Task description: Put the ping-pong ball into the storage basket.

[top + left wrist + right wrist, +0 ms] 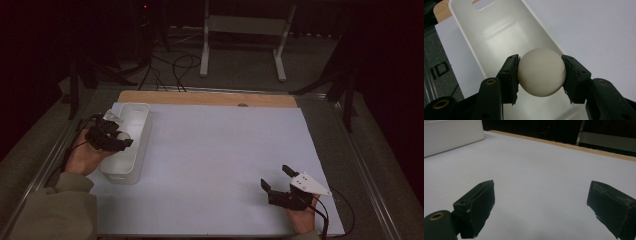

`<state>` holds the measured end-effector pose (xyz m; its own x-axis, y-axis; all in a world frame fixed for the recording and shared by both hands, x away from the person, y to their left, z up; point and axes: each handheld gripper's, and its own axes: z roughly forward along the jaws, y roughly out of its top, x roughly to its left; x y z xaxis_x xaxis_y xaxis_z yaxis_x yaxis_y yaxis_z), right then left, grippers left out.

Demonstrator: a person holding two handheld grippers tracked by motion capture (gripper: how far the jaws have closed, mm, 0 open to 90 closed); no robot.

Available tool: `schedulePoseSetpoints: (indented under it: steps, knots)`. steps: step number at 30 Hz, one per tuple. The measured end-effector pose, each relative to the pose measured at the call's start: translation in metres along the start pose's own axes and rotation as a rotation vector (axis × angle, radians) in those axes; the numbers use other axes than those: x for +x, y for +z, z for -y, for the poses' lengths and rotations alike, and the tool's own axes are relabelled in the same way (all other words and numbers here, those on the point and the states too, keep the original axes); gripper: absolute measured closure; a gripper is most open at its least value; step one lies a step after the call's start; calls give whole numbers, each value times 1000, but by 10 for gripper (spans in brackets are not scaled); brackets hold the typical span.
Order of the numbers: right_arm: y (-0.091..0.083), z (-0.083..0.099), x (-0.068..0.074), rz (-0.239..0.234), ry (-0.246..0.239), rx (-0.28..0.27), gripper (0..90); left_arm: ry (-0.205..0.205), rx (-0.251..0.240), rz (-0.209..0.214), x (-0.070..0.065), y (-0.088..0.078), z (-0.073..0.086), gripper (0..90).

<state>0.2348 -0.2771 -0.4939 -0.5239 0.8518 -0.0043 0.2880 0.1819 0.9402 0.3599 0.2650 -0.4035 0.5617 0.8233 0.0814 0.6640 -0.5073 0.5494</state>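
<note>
From the high view, my left claw (118,140) hangs over the white bin (131,131) at the left edge of the table (215,150), pinching a pale ball (123,136) above the bin's inside. My right claw (277,178) rests near the front right of the table, well apart from the bin, its jaws spread and nothing between them. The risk I see here is the bin's narrowness: if I let go while my hand sits off to one side, the ball could strike the rim and bounce out onto the table, where it would likely roll.

In the left gripper view, the ball (541,72) sits squarely between my two pads (510,75), touched on both sides, with the bin (499,32) floor behind it. The pads meet only a small patch of a smooth, round surface, so I judge the hold as delicate; a twist of my wrist or a slackening squeeze could let it squirt out before I mean it to. Released from this height, a light ball may also bounce off the hard floor and hop over the wall.

In the right gripper view, my right claw (541,207) stands wide over bare table (544,170), with the bin wall (451,135) far off at the upper left. It is too distant to stop a runaway ball.
</note>
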Motion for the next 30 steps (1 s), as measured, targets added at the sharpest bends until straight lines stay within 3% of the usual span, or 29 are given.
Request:
schedulePoseSetpoints:
  steps: [2,7,11,16,30]
  knots:
    - [0,0,0,1,0,0,75,-2,-1,-3,0,0,1,501]
    - [0,0,0,-2,1,2,75,-41,-22,-43,3,-2,3,189]
    - [0,0,0,-1,1,1,75,-64,-29,-35,6,-2,5,45]
    - [0,0,0,0,0,0,75,-69,-47,-17,5,-1,8,2]
    - [-1,0,0,0,-2,-1,75,-75,-139,15,-3,2,17,1]
